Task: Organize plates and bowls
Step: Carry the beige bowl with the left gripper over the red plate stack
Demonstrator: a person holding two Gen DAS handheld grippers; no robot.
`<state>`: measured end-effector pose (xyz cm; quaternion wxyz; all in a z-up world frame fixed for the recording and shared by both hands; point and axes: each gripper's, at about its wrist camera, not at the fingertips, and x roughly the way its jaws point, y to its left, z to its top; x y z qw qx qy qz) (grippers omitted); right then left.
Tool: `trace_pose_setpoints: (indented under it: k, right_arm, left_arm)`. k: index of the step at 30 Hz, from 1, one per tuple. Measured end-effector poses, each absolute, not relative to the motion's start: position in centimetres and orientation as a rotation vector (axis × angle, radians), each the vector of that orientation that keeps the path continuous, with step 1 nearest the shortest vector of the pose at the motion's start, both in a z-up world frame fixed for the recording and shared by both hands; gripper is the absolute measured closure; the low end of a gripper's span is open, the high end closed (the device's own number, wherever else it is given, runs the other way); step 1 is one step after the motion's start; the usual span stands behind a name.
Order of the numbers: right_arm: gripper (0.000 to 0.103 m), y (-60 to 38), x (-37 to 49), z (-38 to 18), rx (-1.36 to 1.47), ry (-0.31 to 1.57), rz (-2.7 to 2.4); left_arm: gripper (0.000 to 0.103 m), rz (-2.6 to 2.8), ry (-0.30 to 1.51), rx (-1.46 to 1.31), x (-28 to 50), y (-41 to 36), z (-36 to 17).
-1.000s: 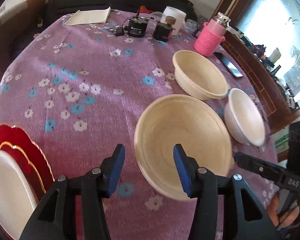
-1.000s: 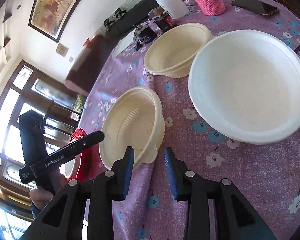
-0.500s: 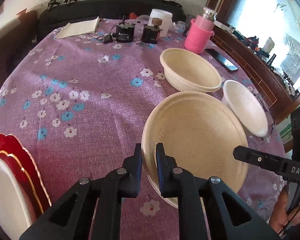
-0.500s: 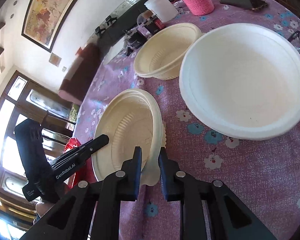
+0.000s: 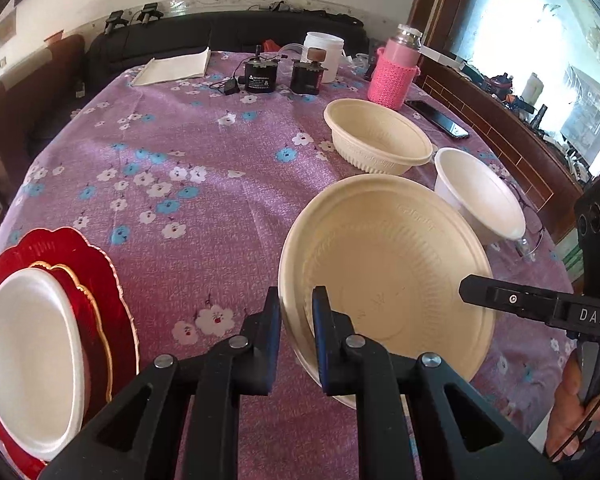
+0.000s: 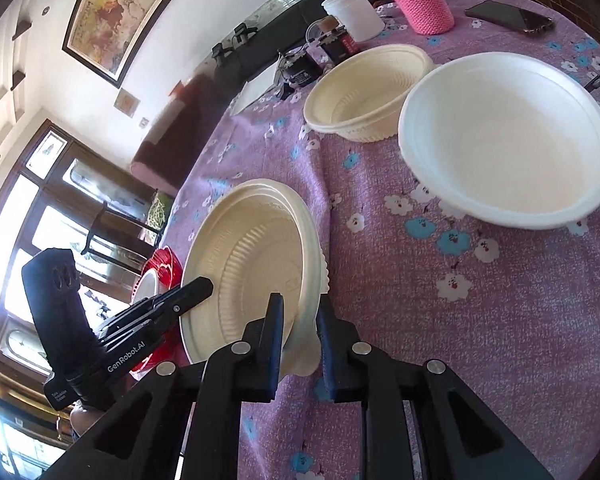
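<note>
A cream ribbed bowl [image 5: 388,272] [image 6: 252,264] hangs tilted just above the purple flowered tablecloth [image 5: 204,184]. My left gripper [image 5: 296,312] is shut on its near-left rim. My right gripper [image 6: 300,320] is shut on the opposite rim, and one of its fingers [image 5: 500,298] shows from the right in the left wrist view. A second cream bowl [image 5: 376,136] [image 6: 364,92] stands further back. Beside it sits a white bowl [image 5: 480,196] [image 6: 508,140]. At the left edge, red scalloped plates [image 5: 100,280] carry a white plate [image 5: 28,352].
At the far side stand a pink-sleeved bottle [image 5: 392,76], a white jar [image 5: 324,56], two black devices [image 5: 260,76] and a notepad [image 5: 176,68]. A phone [image 5: 440,120] and glasses [image 5: 528,236] lie near the right table edge. A dark sofa runs behind.
Both grippers went from open to shut on the cream bowl's rim, one on each side. The bowl has tipped up off the cloth, and the left gripper shifted toward it.
</note>
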<state>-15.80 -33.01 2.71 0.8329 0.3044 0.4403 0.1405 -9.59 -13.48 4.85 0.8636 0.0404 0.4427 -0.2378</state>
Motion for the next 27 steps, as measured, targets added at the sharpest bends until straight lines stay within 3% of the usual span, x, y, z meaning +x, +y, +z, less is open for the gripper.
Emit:
trace_pose_setpoints:
  k: [27]
  right_arm:
    - [0.085,-28.2,-15.8,4.8,0.559,0.937,0.298]
  left_arm:
    - [0.086,-0.465,0.789,0.088,-12.1,-9.4,6.9]
